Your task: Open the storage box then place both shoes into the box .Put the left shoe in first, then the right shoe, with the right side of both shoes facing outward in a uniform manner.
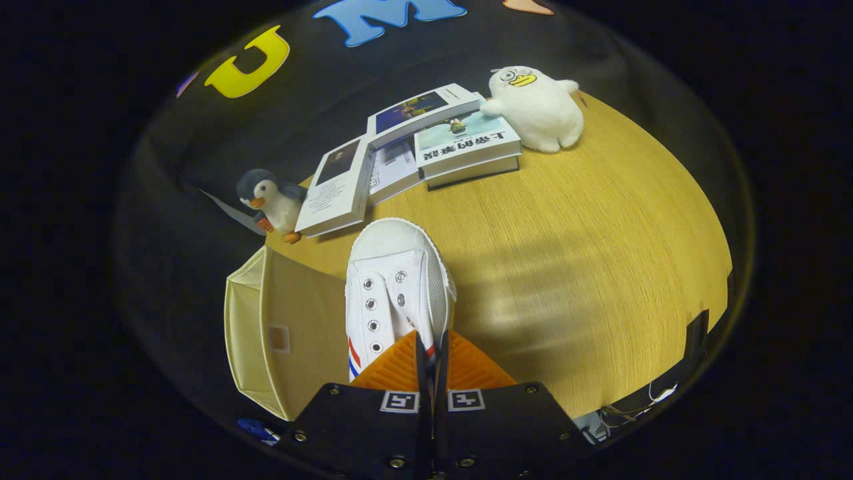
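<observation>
Hand-held gripper: nearly closed; both fingers are pressed on the rear collar of the white shoe, which is held between them.
Shoe position: carried above the desk, toe pointed away from the fingers toward the books; the storage box lies just beside the shoe.
Reason for hold: the heel-end pinch is judged to keep the toe free for lowering into the box.
Shoe appearance: white canvas, textured rubber toe cap, metal eyelets, no laces seen, red and blue stripes near the fingers.
Box: pale fabric, small label patch; the interior is not seen.
Which shoe: left or right cannot be told.
Surroundings: penguin toy and white plush duck flank the books, well apart from the shoe.
</observation>
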A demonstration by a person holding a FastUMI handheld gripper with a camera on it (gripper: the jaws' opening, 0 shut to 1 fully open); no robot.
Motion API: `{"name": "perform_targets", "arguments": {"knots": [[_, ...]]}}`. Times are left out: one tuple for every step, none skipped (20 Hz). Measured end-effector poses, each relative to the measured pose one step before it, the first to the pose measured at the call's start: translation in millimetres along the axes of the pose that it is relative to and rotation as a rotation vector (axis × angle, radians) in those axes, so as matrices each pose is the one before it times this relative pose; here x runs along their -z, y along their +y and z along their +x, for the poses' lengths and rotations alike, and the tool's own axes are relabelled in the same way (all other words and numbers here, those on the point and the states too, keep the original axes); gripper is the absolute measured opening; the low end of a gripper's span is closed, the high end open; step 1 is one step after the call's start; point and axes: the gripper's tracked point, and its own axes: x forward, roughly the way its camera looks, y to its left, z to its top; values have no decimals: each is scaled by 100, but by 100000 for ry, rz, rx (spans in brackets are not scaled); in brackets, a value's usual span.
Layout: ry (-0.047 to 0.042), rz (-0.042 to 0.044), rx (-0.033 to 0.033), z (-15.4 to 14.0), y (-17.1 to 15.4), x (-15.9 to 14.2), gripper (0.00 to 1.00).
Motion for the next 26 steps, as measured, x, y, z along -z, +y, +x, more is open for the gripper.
{"name": "perform_targets", "arguments": {"knots": [[-459,-827,-1237,-483,1065,-270,2],[-678,-657,-1391,-345,1214,-214,2],[-564,-579,-1819,-364,1280,-270,2],[-444,-101,-2043,-387,1364,-217,2],[-356,-293,-2279,-281,1380,-210,1],[-533,-358,-2142,-186,1347,-279,2],[9,-574,-1754,-130,1272,-121,1],[228,-261,-1482,44,1219,-75,2],[37,-428,-1545,65,1171,-128,2],[101,-648,-1414,123,1136,-43,2],[-7,-612,-904,285,1009,-66,2],[144,-973,-581,431,893,9,1],[460,-971,-170,471,804,61,1],[554,-770,34,508,744,200,1],[924,-1061,-308,575,723,273,1],[854,-882,-438,514,832,317,1],[1309,-912,-481,564,719,477,1],[1416,-925,-304,620,568,573,1],[1247,-1133,5,661,928,429,1],[1106,-1251,333,514,384,543,1],[936,-1251,642,562,193,459,1],[833,-943,969,512,95,529,1],[698,-1107,1101,516,-26,366,1],[498,-892,1270,466,-82,405,1],[430,-181,549,304,-21,305,1],[33,1256,-3807,273,820,233,6]]}}
